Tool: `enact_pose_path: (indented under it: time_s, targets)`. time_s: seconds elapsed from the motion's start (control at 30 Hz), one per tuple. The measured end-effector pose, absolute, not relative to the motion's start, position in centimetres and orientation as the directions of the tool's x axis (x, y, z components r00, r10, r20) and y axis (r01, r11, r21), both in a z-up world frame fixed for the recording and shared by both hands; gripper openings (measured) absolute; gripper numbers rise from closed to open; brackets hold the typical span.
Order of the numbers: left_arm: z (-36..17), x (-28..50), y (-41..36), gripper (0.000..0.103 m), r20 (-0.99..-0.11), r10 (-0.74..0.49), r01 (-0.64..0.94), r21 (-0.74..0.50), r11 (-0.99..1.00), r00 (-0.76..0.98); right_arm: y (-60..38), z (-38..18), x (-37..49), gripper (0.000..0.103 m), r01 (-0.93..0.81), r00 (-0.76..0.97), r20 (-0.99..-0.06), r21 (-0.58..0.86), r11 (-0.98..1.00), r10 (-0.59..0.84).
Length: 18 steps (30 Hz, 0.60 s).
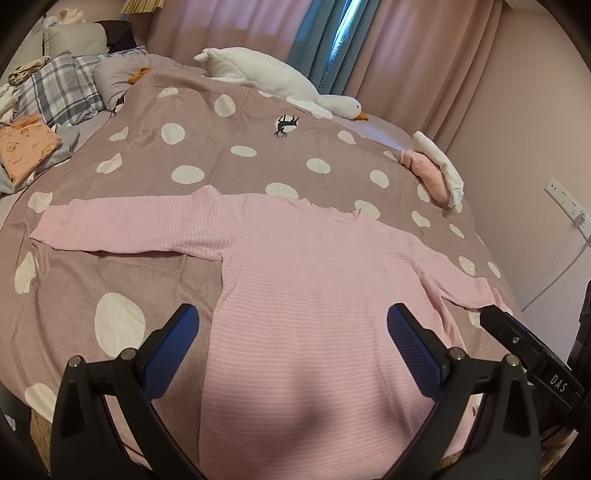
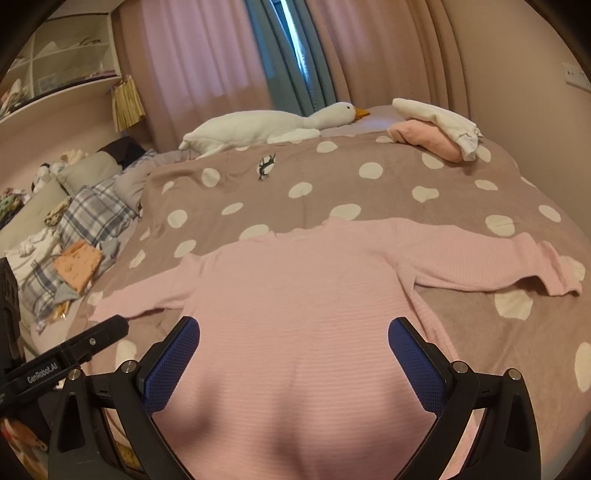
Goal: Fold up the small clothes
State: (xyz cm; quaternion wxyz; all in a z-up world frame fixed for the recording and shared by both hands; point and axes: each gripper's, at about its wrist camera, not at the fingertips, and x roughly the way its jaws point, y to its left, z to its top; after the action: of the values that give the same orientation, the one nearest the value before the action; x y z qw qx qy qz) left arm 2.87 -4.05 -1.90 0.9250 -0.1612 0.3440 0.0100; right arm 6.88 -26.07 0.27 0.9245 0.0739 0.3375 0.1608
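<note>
The left gripper has its blue-padded fingers spread wide, holding nothing, and it hangs over the lower left part of a pink striped top. The right gripper is the same: fingers wide apart and empty, over the lower middle of the top. Each gripper shows at the edge of the other's view, so the two sit close side by side near the hem.

The pink striped top lies flat on the bed, hem toward the grippers and neckline away. Both long sleeves stretch out sideways from the shoulders; the cuff of the right-hand sleeve is slightly crumpled. Dark shadows fall on the fabric just below the fingers.

Under the top is a mauve bedspread with large white spots. Beyond the neckline, well apart from the top, a white plush goose lies along the far edge. A folded pile of pink and white clothes rests near the far right corner. On the left side sit a plaid pillow and an orange printed garment. Pink curtains hang behind the bed.
</note>
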Motion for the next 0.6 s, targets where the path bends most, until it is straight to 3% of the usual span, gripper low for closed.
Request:
enact_pose_path:
  time_s: [0.2,0.37,0.5,0.6]
  targets:
    - [-1.3,3.3,-4.3,0.101,-0.645,-0.110,-0.117,-0.299,0.947,0.757,-26.8,0.6,7.2,0.102,-0.245,0.711,-0.602,0.273,0.930,0.364]
    - [-0.1,4.1,-4.2,0.101,-0.631,-0.127,-0.104,-0.316,0.943,0.765,-28.1,3.1,8.6,0.102,-0.306,0.681,-0.524,0.431,0.849,0.511]
    - [-0.5,5.7,-4.0,0.099,-0.674,-0.135,-0.128,-0.325,0.937,0.727,-29.0,4.7,10.2,0.101,-0.235,0.742,-0.524,0.381,0.894,0.418]
    - [-1.5,6.8,-4.1,0.096,-0.719,-0.137,-0.145,-0.316,0.938,0.682,-30.7,4.9,12.0,0.092,-0.187,0.743,-0.532,0.415,0.890,0.405]
